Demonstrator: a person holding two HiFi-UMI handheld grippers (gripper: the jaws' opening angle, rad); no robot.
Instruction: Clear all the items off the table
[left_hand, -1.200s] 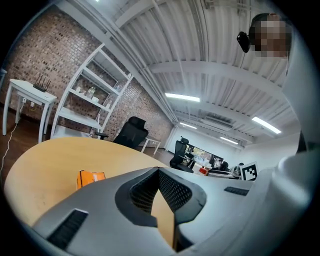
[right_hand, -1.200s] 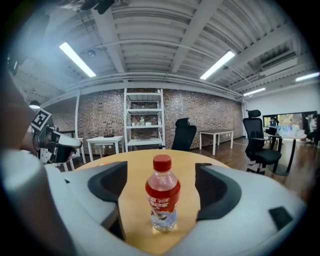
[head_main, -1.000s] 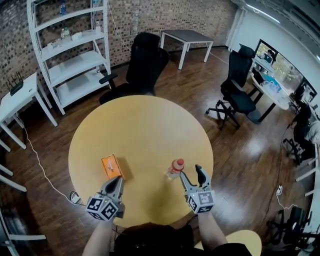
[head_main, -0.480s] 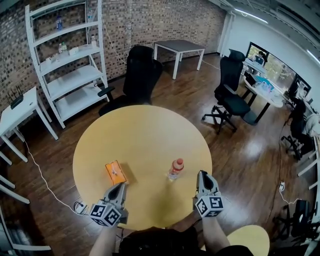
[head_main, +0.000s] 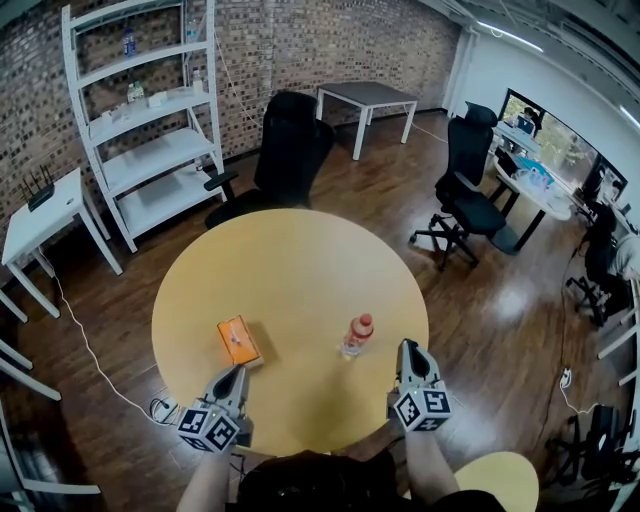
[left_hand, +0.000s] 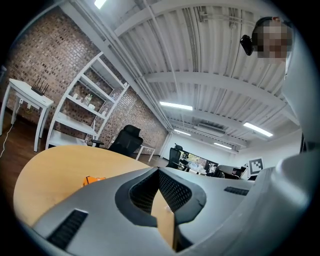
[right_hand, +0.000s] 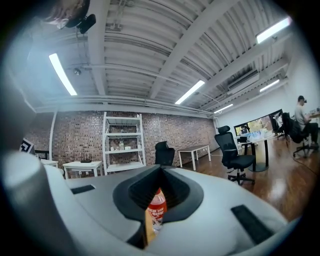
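Brick walls and a dark wooden floor surround a round yellow counter (head_main: 290, 260), with a white shelf (head_main: 150, 130) and a black chair (head_main: 290, 140) behind it. Two things stand on the near half of the counter. One is an upright clear bottle (head_main: 356, 335) with a red cap and a red label; the white print on the label is too small to read. The other is a flat orange box (head_main: 239, 341), and its print also cannot be read. No brand name is legible on either. Each cube (head_main: 423, 407) carries black-and-white square markers. Both forearms reach in from the near edge, and both tools lie about level and point away across the counter. The left hand-held gripper (head_main: 236, 372) has its jaws together with nothing between them; its tip is near the box but apart from it. The right hand-held gripper (head_main: 408, 348) is also closed and empty. It is to the right of the bottle and does not touch it. In the right gripper view the bottle shows beyond the closed jaws.
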